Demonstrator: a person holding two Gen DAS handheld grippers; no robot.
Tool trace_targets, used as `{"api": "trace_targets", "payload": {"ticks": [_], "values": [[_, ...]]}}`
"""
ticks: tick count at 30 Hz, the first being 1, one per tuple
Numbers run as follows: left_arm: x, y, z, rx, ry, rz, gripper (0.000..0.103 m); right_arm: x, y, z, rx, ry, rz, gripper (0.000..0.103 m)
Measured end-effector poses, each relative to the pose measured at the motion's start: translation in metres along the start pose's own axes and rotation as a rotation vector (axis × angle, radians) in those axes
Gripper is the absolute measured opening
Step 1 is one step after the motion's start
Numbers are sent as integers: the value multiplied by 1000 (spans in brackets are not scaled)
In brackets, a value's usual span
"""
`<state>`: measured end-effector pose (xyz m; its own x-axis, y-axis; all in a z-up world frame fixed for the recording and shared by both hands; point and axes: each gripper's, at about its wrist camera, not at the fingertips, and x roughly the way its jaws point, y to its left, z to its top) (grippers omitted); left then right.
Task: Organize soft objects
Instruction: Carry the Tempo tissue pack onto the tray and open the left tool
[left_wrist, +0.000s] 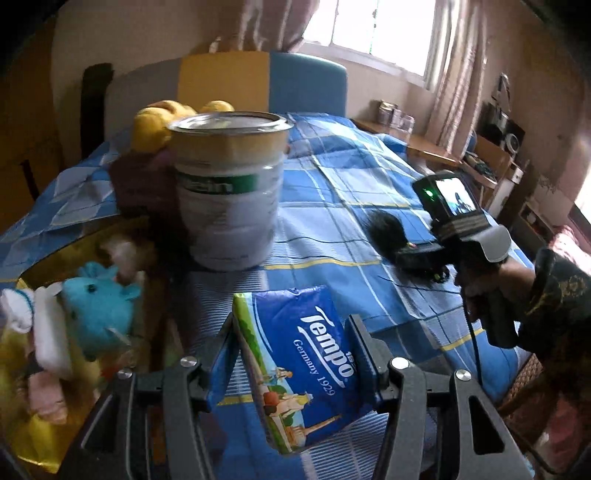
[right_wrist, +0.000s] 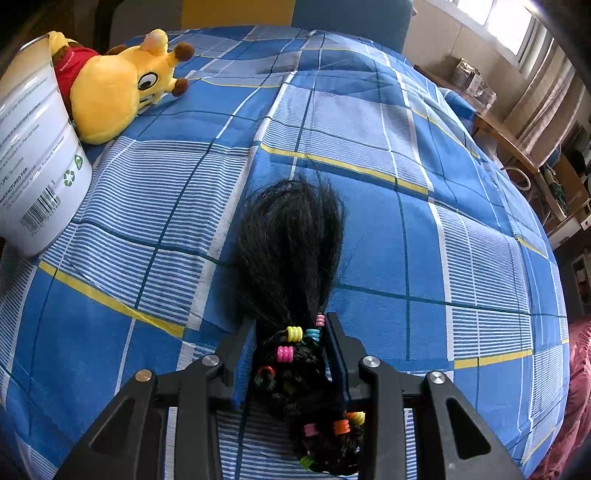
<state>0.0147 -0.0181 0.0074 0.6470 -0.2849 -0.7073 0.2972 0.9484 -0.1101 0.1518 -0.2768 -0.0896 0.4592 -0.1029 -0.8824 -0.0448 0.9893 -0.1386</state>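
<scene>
My left gripper (left_wrist: 291, 332) is shut on a blue Tempo tissue pack (left_wrist: 303, 369) and holds it above the blue plaid bedspread (left_wrist: 332, 206). My right gripper (right_wrist: 290, 332) is shut on a black hairpiece with coloured beads (right_wrist: 291, 258), whose loose end lies on the bedspread (right_wrist: 443, 184). The right gripper also shows in the left wrist view (left_wrist: 417, 254), holding the hairpiece (left_wrist: 386, 230). A yellow giraffe plush in a red shirt (right_wrist: 110, 92) lies behind a white tin (right_wrist: 37, 155). A turquoise plush (left_wrist: 99, 310) and other soft toys lie in a yellow bag (left_wrist: 37, 435) at the left.
The white tin (left_wrist: 229, 192) stands on the bed ahead of the left gripper, with the yellow plush (left_wrist: 155, 125) behind it. A wooden desk with clutter (left_wrist: 443, 147) runs along the right. A window (left_wrist: 369, 29) is at the back.
</scene>
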Motion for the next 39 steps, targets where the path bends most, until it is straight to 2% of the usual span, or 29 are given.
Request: {"api": "trace_targets", "payload": {"ticks": [24, 34, 39], "values": [[-39, 108, -10, -208, -51, 200, 57, -2, 3, -2, -20, -11, -18, 35], [-44, 160, -34, -309, -21, 295, 57, -3, 3, -3, -25, -12, -22, 35], [-33, 185, -48, -348, 24, 341, 57, -4, 4, -2, -31, -13, -29, 35]]}}
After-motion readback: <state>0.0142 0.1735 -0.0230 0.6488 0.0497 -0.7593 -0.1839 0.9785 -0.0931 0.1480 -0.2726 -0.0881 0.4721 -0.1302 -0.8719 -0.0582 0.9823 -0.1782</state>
